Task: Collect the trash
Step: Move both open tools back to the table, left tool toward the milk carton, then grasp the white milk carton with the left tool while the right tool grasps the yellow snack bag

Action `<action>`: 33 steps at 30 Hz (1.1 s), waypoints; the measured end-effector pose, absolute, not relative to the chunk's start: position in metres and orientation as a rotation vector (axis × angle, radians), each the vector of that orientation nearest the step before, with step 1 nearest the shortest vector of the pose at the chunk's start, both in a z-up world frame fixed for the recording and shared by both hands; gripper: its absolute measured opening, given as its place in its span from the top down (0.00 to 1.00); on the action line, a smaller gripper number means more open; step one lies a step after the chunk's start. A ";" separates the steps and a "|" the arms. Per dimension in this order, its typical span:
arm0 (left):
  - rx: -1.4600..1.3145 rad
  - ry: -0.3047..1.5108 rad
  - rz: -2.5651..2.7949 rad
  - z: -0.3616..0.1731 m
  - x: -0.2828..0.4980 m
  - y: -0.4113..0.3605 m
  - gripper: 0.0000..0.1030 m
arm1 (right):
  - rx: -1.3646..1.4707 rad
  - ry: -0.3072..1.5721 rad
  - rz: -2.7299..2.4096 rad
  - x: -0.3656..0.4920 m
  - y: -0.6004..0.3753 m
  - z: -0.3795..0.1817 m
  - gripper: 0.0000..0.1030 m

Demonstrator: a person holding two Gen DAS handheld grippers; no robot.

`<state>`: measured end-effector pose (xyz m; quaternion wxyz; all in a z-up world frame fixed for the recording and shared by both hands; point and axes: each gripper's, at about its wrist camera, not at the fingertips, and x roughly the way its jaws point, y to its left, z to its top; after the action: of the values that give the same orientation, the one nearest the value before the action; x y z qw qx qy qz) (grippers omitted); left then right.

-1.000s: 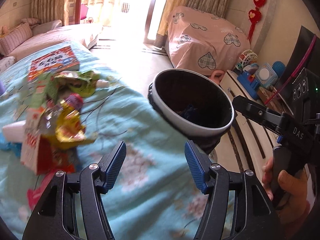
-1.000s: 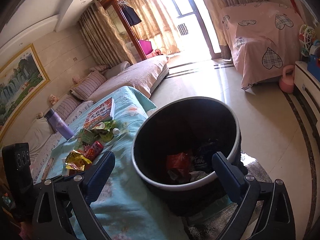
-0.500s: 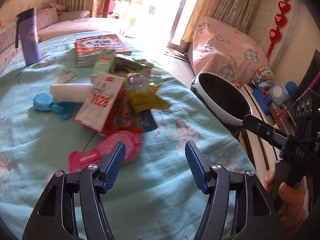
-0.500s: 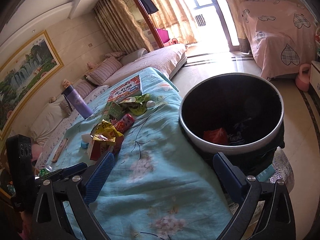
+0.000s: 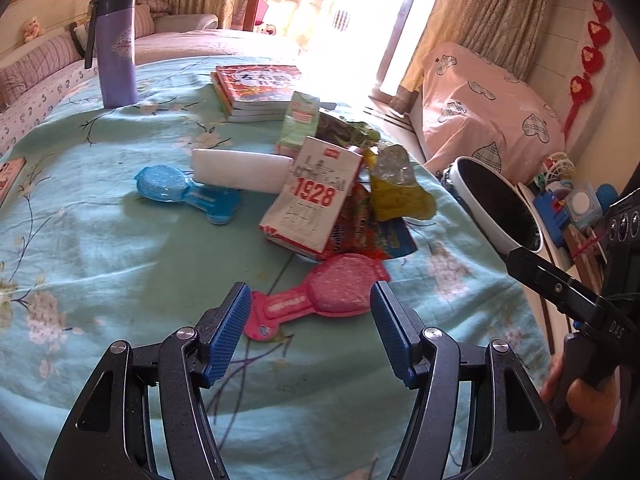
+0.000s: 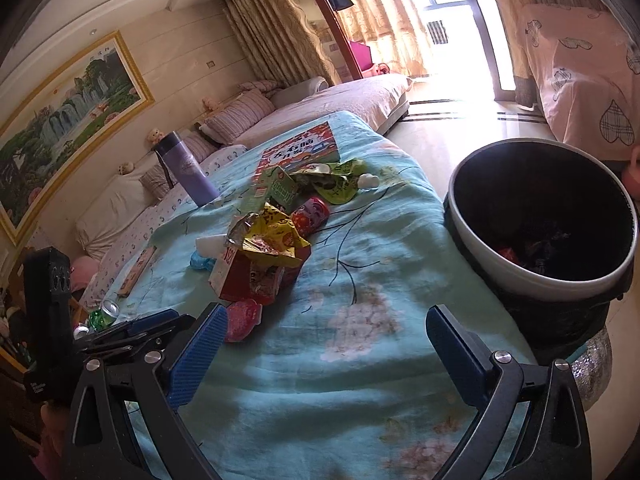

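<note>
My left tongs (image 5: 310, 334) and right tongs (image 6: 322, 354) gape, empty. Round white-rimmed black bin (image 6: 532, 276), frame right, partly filled; crumpled wrapper-and-carton pile (image 5: 340, 196) mid-frame uncollected.

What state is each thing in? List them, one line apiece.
Left claw: open, empty.
Right claw: open, empty.
Trash bin: uncovered, some trash at the bottom.
Purple flask: upright, lid on.
1928 carton: lying flat.
Yellow wrapper: torn open, crumpled.
Books: stacked, shut.
Pink clip: lying flat.
</note>
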<state>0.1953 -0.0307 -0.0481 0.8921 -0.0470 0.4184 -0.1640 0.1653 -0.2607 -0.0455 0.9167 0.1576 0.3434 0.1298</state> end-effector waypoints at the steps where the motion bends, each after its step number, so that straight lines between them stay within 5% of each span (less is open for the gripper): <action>1: -0.095 0.870 -0.339 -0.049 0.197 -0.029 0.39 | 0.320 0.706 0.274 0.167 -0.257 -0.045 0.03; 12: -0.071 0.894 -0.356 -0.054 0.218 -0.025 0.39 | 0.260 0.687 0.355 0.187 -0.227 -0.041 0.04; 15: -0.058 0.901 -0.371 -0.055 0.226 -0.026 0.39 | 0.245 0.675 0.368 0.194 -0.223 -0.040 0.12; 21: -0.023 0.918 -0.393 -0.062 0.246 -0.033 0.37 | 0.159 0.677 0.374 0.214 -0.212 -0.041 0.37; 24: -0.027 0.935 -0.400 -0.067 0.258 -0.038 0.37 | 0.136 0.705 0.381 0.227 -0.208 -0.049 0.63; 25: -0.028 0.938 -0.401 -0.069 0.262 -0.040 0.37 | 0.136 0.716 0.384 0.230 -0.208 -0.051 0.78; 28: -0.016 0.930 -0.408 -0.069 0.266 -0.046 0.40 | 0.175 0.728 0.389 0.231 -0.215 -0.055 1.00; 29: -0.016 0.925 -0.414 -0.068 0.266 -0.048 0.50 | 0.190 0.726 0.387 0.229 -0.218 -0.055 1.00; 33: 0.005 0.908 -0.422 -0.067 0.263 -0.054 0.50 | 0.222 0.713 0.379 0.218 -0.232 -0.051 1.00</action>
<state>0.2627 -0.0541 -0.0669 0.8772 0.0025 0.4354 -0.2023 0.2176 -0.2324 -0.0511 0.9135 0.1078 0.3464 0.1840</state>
